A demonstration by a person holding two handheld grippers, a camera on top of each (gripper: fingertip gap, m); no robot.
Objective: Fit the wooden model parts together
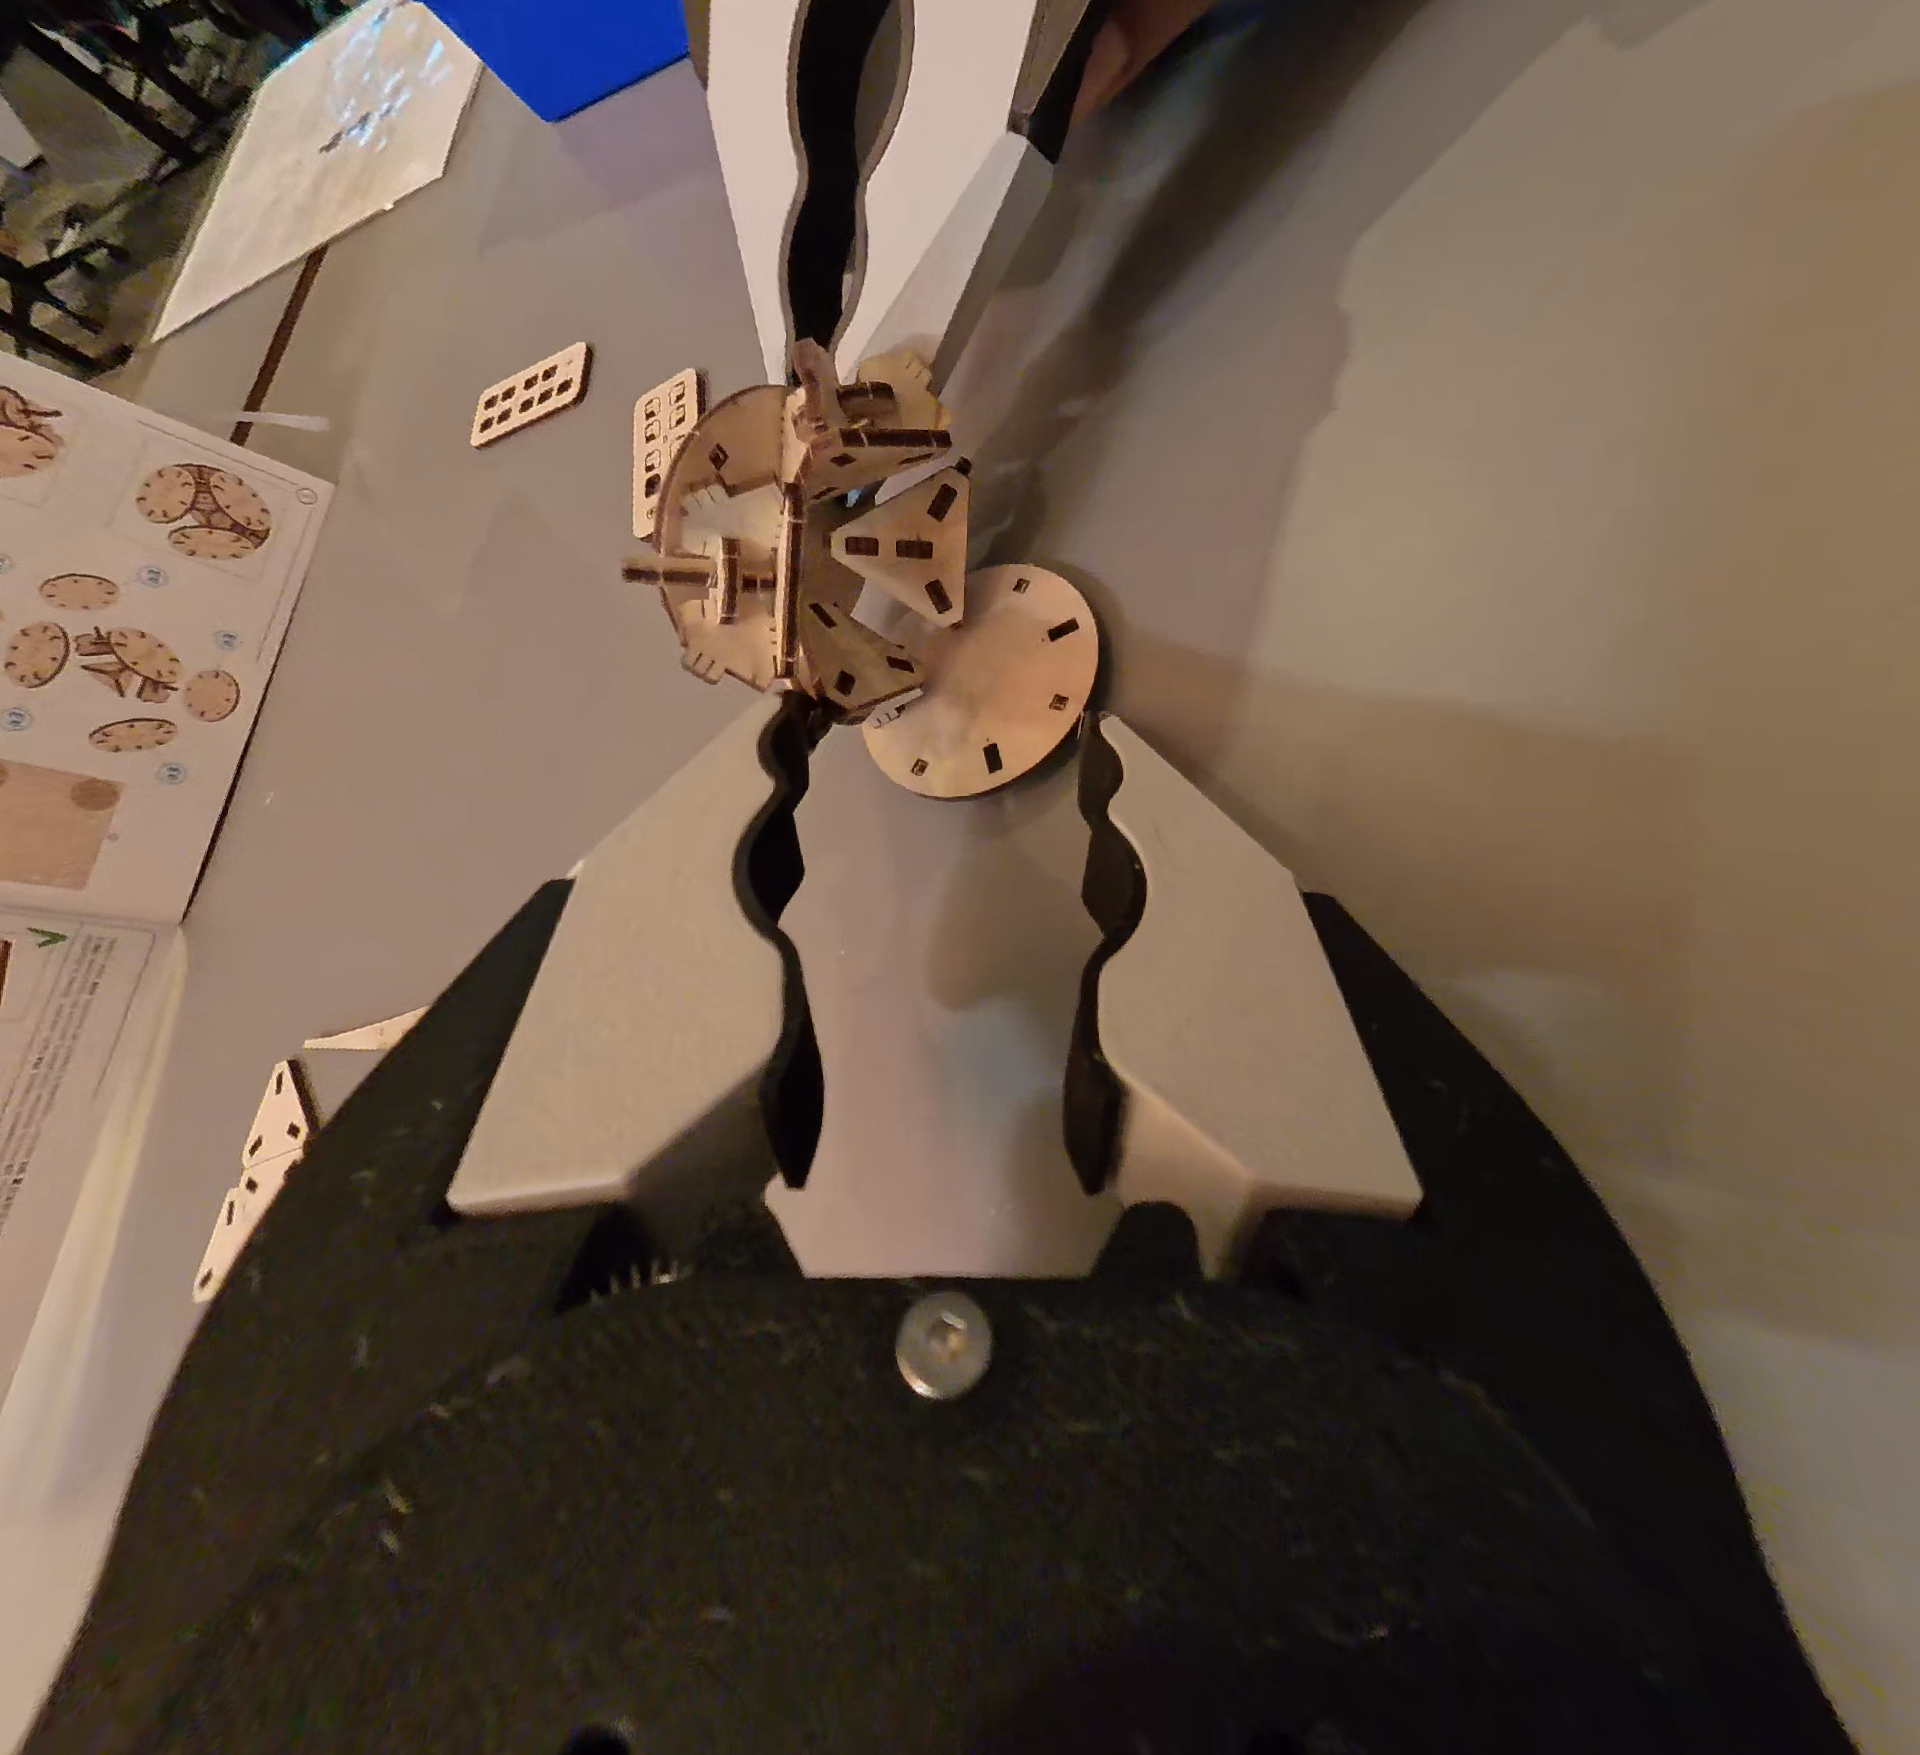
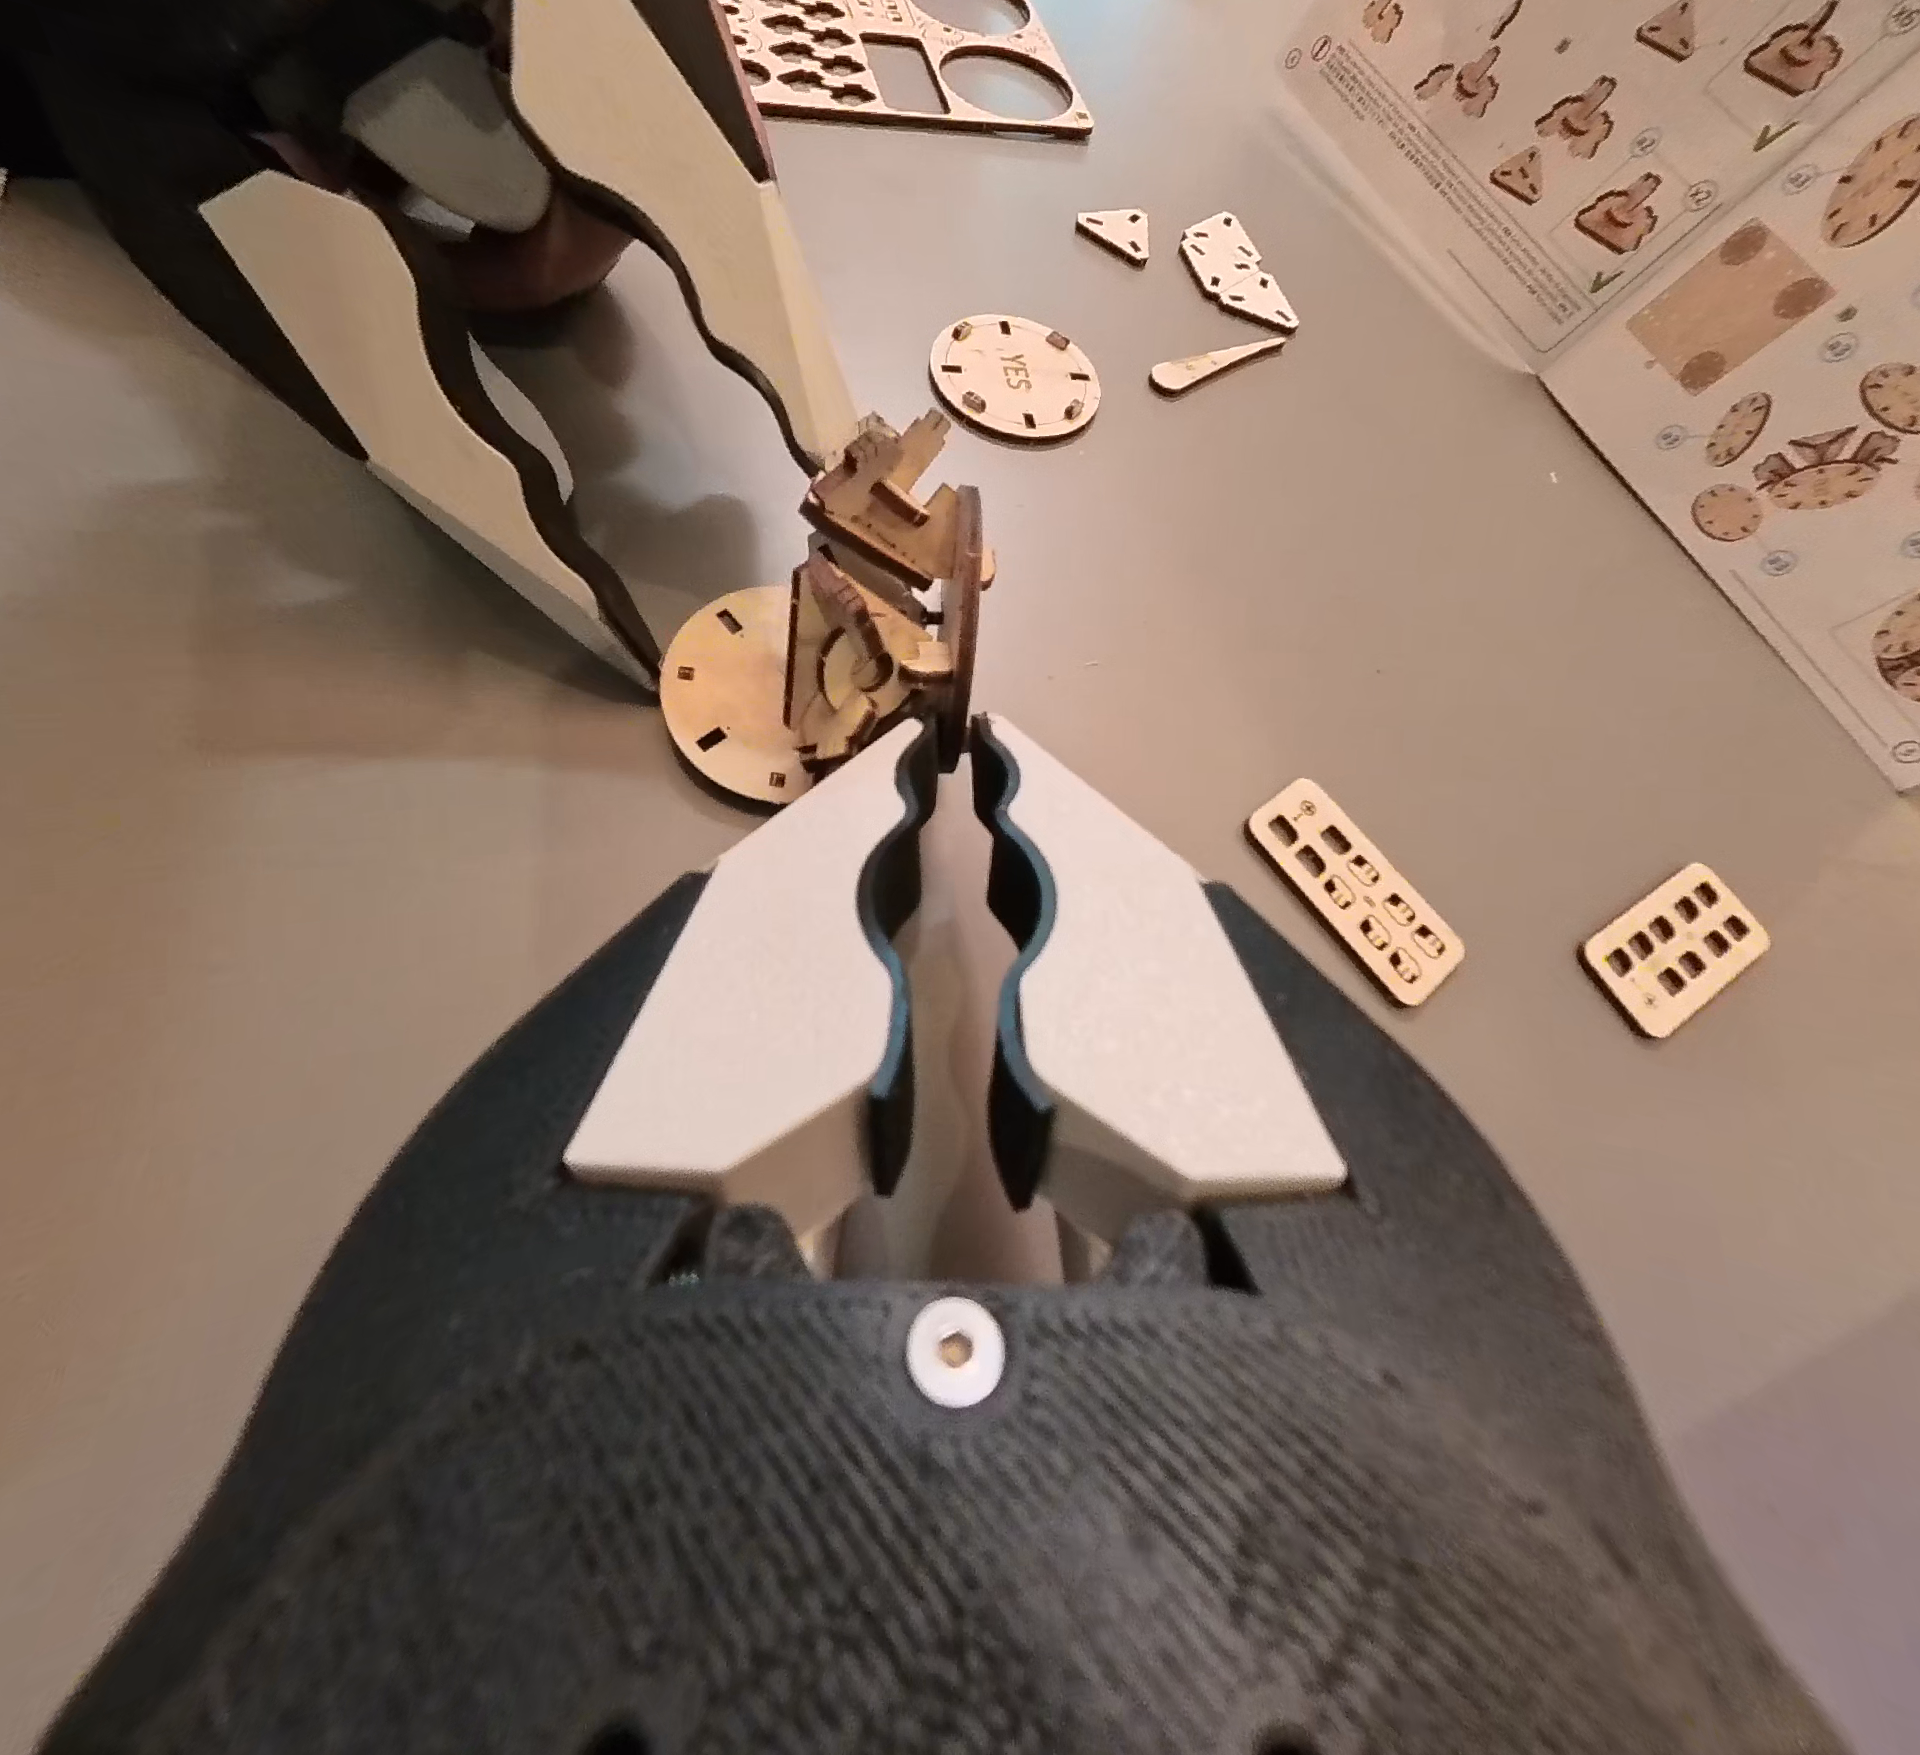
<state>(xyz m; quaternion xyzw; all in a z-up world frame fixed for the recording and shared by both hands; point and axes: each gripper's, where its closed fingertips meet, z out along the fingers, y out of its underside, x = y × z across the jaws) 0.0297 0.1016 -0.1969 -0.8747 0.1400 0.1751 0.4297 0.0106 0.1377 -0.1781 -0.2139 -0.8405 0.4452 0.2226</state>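
Wooden puzzle assembly [image 2: 883,604] held above grey table [image 2: 1247,625], upright disc of it pinched at the edge by closed right gripper [image 2: 951,749]. Left of it, left gripper [image 2: 717,562] with fingers spread wide: one fingertip [image 2: 634,666] beside flat wooden disc [image 2: 717,718] on the table, other near the assembly top. Farther right: second disc [image 2: 1013,375], triangular pieces [image 2: 1236,266], two slotted plates [image 2: 1351,890], instruction sheet [image 2: 1704,251].
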